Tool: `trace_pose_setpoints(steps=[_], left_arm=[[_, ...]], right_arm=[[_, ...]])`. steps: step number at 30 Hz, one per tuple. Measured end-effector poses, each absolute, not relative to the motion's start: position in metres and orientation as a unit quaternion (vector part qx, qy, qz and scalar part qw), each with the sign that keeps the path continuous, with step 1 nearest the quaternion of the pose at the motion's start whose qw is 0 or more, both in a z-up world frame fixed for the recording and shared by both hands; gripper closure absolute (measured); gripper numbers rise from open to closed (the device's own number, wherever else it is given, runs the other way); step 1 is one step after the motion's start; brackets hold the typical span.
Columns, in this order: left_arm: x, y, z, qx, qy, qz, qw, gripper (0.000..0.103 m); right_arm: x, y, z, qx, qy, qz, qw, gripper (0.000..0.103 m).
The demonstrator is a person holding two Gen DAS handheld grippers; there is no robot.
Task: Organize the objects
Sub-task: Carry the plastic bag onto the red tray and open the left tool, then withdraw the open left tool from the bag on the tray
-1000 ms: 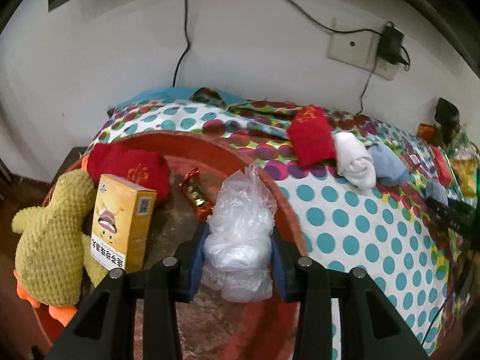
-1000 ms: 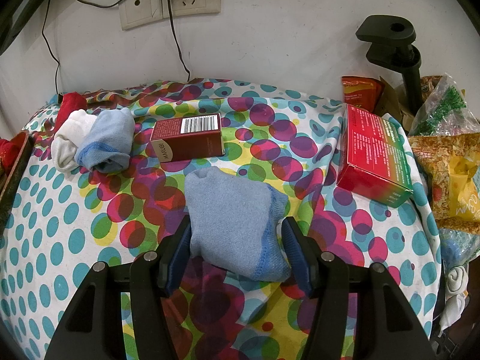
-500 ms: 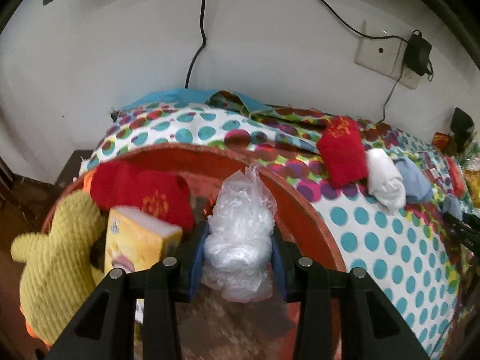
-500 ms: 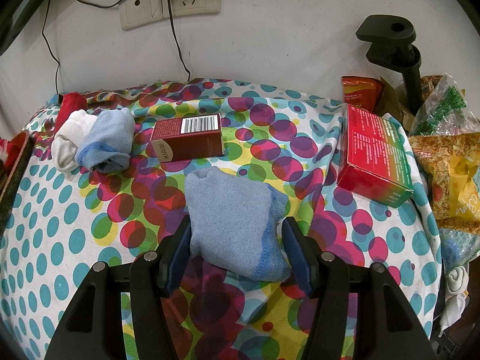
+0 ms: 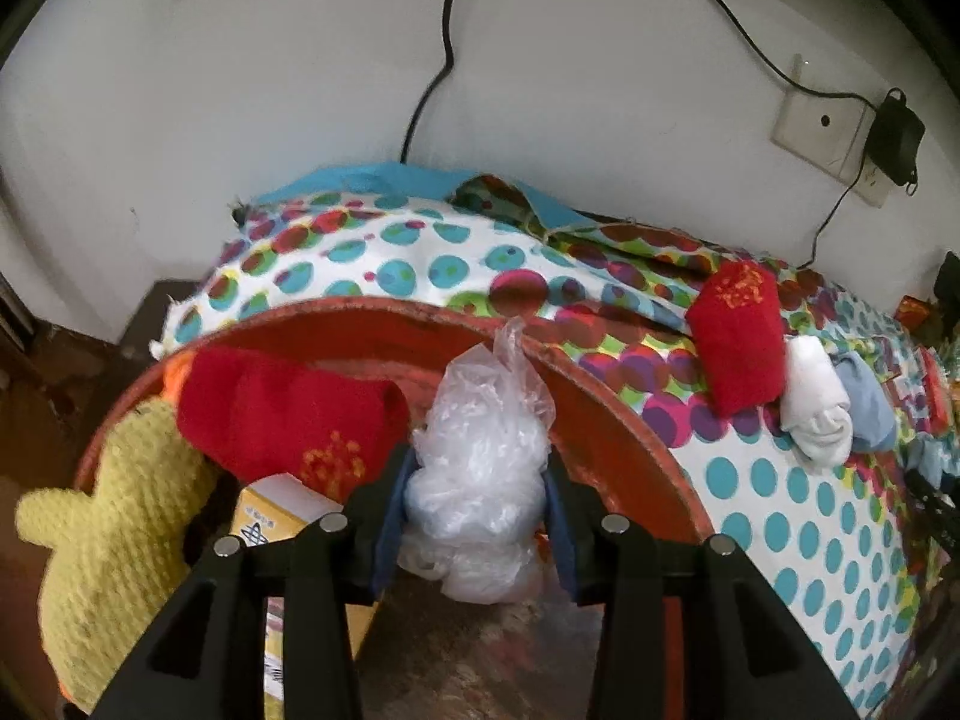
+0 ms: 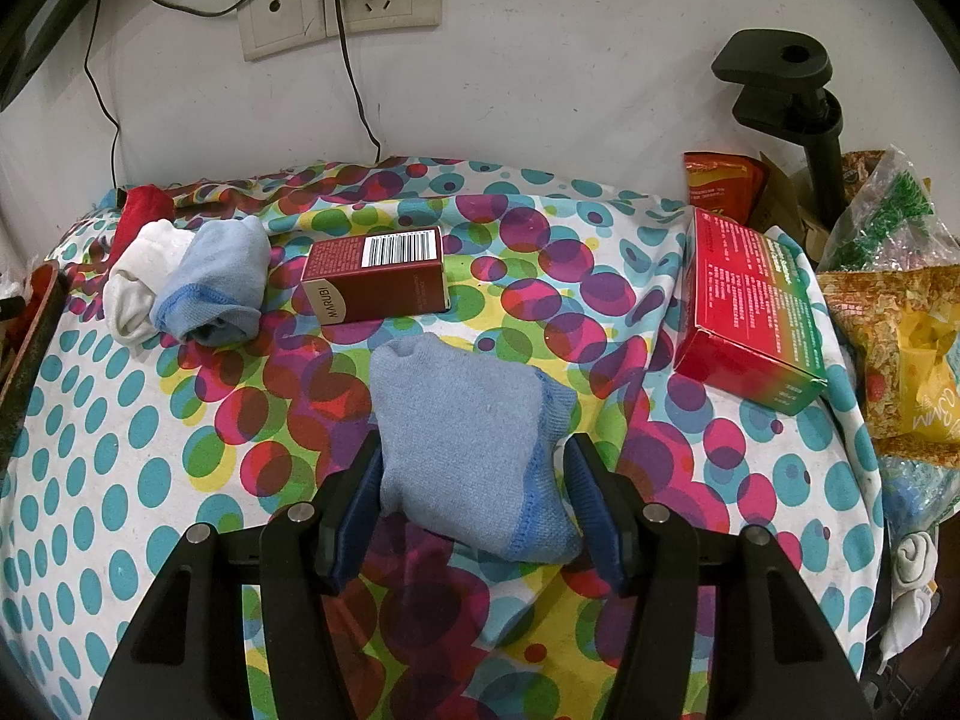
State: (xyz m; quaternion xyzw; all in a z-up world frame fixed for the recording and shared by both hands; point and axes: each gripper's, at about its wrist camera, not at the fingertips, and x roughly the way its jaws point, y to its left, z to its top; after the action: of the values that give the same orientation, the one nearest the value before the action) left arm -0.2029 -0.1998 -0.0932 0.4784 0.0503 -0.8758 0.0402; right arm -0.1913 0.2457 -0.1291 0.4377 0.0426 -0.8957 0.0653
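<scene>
My left gripper (image 5: 477, 510) is shut on a crumpled clear plastic bag (image 5: 480, 462) and holds it inside the round red tray (image 5: 636, 456). In the tray lie a red sock (image 5: 288, 414), a yellow plush duck (image 5: 114, 534) and a yellow box (image 5: 276, 516). My right gripper (image 6: 474, 498) is shut on a light blue sock (image 6: 462, 438) that rests on the dotted cloth (image 6: 120, 450). A rolled blue sock (image 6: 216, 282), a white sock (image 6: 135, 282) and a red sock (image 6: 141, 210) lie at the far left.
A dark red MARUBI box (image 6: 375, 273) lies behind the held sock. A larger red box (image 6: 750, 312) and snack bags (image 6: 900, 360) sit at the right. A black clamp stand (image 6: 798, 108) and wall sockets with cables (image 6: 342, 6) are at the back.
My left gripper has moved forward and lower into the tray with the plastic bag; the red sock and tray rim look closer. The right gripper and its sock have not moved.
</scene>
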Motion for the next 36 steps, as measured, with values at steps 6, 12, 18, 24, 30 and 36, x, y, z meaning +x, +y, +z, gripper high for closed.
trace_pose_setpoints(steps=[6,12,18,24,30,36], left_arm=[[-0.195,-0.192,-0.09,0.481,0.044,-0.875,0.03,0.05],[-0.173,-0.178,-0.076,0.465,0.031,-0.885,0.012,0.05],[-0.131,-0.154,-0.072,0.455,0.022,-0.89,-0.015,0.05],[-0.079,-0.127,-0.07,0.441,-0.004,-0.897,-0.034,0.05],[-0.044,-0.115,-0.076,0.446,-0.017,-0.894,-0.044,0.05],[-0.018,-0.11,-0.08,0.439,-0.018,-0.897,-0.041,0.05]], right_arm=[[-0.192,0.246,-0.128,0.438,0.043,-0.896,0.065,0.047],[-0.193,0.246,-0.125,0.439,0.043,-0.895,0.065,0.047],[-0.194,0.247,-0.123,0.439,0.042,-0.895,0.066,0.047],[-0.194,0.246,-0.122,0.439,0.041,-0.895,0.067,0.046],[-0.191,0.241,-0.123,0.44,0.045,-0.894,0.071,0.044],[-0.188,0.239,-0.123,0.435,0.043,-0.896,0.074,0.06]])
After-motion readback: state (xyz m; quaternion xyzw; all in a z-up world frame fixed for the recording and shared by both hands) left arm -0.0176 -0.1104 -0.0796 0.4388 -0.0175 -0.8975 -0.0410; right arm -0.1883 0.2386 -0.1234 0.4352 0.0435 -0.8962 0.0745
